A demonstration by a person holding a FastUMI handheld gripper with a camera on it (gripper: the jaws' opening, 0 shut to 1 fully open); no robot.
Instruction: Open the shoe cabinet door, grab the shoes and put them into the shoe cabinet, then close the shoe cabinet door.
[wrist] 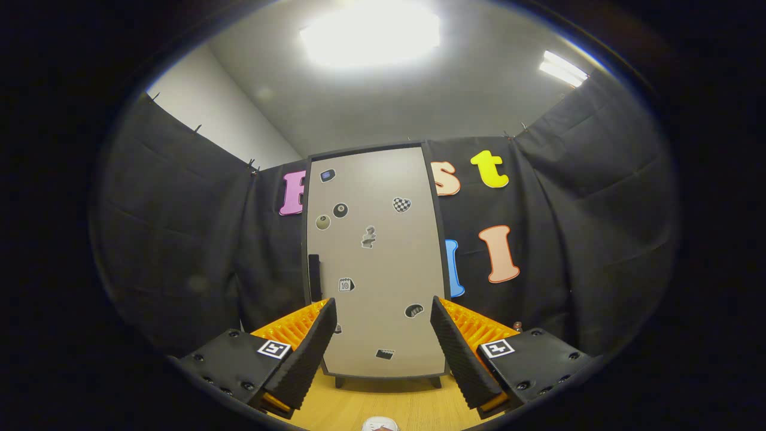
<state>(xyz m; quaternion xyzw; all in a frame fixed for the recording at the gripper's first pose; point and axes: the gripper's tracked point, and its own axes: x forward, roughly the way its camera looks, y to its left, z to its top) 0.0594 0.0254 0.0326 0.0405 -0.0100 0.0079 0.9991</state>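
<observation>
The shoe cabinet (374, 263) stands upright beyond my fingers, against the black cloth wall. Its pale door is shut and carries several small stickers. A dark vertical handle (313, 276) sits on the door's left edge. My gripper (383, 311) is open, with nothing between its fingers, and is held some way back from the door. A small white bit of a shoe (379, 425) peeks up from the wooden floor just below and between the fingers; most of it is hidden.
The wooden floor (389, 398) runs from the fingers up to the cabinet's short feet. Black cloth walls close in on the left, back and right. Bright ceiling lights shine overhead.
</observation>
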